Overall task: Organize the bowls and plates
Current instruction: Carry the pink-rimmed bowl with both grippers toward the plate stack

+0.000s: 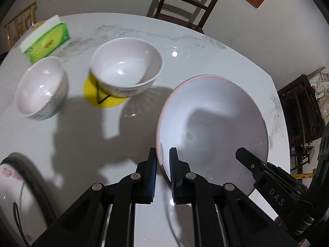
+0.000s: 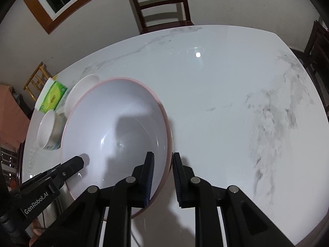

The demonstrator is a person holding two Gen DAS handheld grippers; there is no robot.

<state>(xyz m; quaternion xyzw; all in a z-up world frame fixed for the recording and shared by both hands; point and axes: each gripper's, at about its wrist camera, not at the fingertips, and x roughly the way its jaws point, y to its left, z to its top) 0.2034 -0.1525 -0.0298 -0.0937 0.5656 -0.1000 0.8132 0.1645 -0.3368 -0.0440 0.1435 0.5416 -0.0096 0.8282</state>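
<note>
White marble table point(image 2: 216, 86) is slick; both the left gripper point(image 1: 163, 177) and right gripper point(image 2: 163, 180) are clamped on opposite rims of the big pink-edged white bowl point(image 1: 213, 127), held just above it. Uneven pull probably slips it.

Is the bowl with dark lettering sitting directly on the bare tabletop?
No. The lettered bowl sits on a yellow mat.

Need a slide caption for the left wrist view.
Left claw and right claw grip opposite rims of the pink-rimmed bowl.
</note>
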